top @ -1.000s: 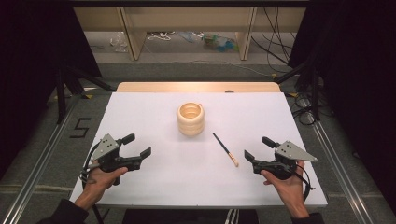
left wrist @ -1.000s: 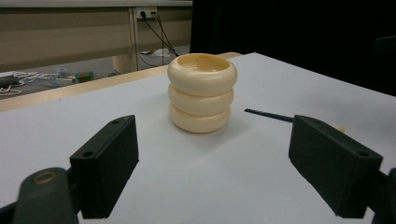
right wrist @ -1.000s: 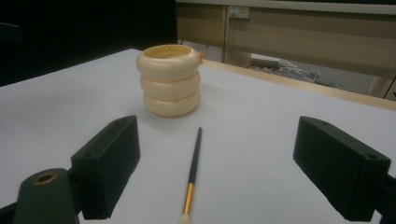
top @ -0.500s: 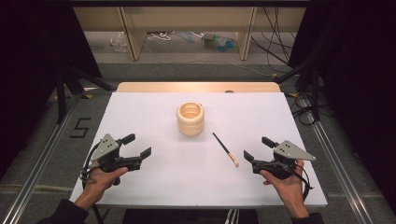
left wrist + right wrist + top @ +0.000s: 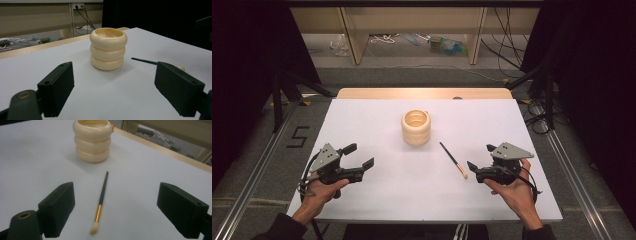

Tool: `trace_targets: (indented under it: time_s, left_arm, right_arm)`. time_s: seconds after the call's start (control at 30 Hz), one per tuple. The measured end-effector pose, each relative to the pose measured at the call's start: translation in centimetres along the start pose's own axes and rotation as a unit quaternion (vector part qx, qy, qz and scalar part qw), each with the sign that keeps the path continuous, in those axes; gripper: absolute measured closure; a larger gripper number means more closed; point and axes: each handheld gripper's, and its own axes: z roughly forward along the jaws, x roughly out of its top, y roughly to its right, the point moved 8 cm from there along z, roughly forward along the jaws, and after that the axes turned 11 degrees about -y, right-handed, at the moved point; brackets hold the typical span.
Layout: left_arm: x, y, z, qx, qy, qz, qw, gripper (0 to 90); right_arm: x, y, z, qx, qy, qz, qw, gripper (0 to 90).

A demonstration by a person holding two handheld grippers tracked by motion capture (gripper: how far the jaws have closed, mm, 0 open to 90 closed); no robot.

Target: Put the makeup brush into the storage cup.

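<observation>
A cream pot (image 5: 416, 127) shaped like three stacked rings stands upright in the middle of the white table (image 5: 412, 200). A thin black paintbrush (image 5: 453, 160) with a gold ferrule and pale bristles lies flat to its right, bristles toward the near side. My left gripper (image 5: 361, 156) rests open at the near left, well apart from the pot (image 5: 108, 48), with nothing between its jaws (image 5: 115, 87). My right gripper (image 5: 479, 156) is open at the near right. The brush (image 5: 101, 200) lies just ahead of its jaws, and the pot (image 5: 93, 141) stands farther off.
A wooden strip (image 5: 422, 93) runs along the table's far edge. Beyond it are wooden shelf legs (image 5: 354, 37) and cables on the floor (image 5: 512, 55). Metal rails (image 5: 257, 170) flank the table. There is bare tabletop around the pot and brush.
My right gripper has edged slightly left toward the brush's bristle end. The left gripper, pot and brush have stayed put.
</observation>
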Motion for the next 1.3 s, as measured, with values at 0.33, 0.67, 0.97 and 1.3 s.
trace_targets:
  time_s: [0.33, 0.67, 0.97, 1.3]
  left_arm:
    - [0.0, 0.0, 0.0, -0.001, 0.000, -0.001, 1.0000, 15.6]
    - [0.0, 0.0, 0.0, -0.002, 0.000, 0.001, 1.0000, 15.6]
    - [0.0, 0.1, 0.1, -0.003, 0.000, 0.001, 1.0000, 15.6]
    - [0.0, 0.1, 0.1, -0.004, -0.001, 0.001, 1.0000, 15.6]
  right_arm:
    - [2.4, 0.3, 1.6, 0.007, -0.090, -0.036, 0.9953, 17.1]
    - [2.9, 0.4, 3.2, 0.013, -0.146, -0.060, 0.9875, 18.9]
    - [3.0, 0.5, 5.0, 0.017, -0.182, -0.071, 0.9806, 19.0]
    - [3.2, 0.4, 6.3, 0.025, -0.224, -0.077, 0.9713, 19.5]
